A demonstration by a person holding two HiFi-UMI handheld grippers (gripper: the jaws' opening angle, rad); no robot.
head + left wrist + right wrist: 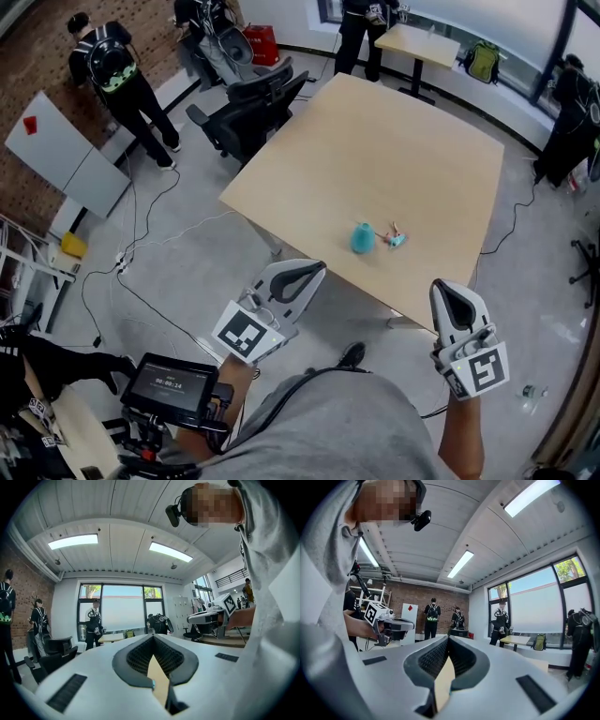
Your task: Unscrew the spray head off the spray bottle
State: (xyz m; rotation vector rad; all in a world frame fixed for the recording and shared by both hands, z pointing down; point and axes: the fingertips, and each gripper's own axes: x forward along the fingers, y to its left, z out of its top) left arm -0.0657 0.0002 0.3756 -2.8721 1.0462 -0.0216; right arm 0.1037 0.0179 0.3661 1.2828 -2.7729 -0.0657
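A small teal spray bottle (363,238) rests on the light wooden table (394,150), near its front edge. A small teal and pinkish spray head (395,237) lies just to the right of it, apart from the bottle. Both grippers are held back near my body, short of the table edge. My left gripper (313,269) is shut with nothing between its jaws, and so is my right gripper (450,287). In the left gripper view the jaws (153,637) point level into the room. The right gripper view (448,639) shows the same, with no bottle in sight.
Black office chairs (246,103) stand at the table's far left corner. Cables (141,244) run over the grey floor on the left. Several people stand at the back, near a small desk (417,44). A screen device (171,386) sits at my lower left.
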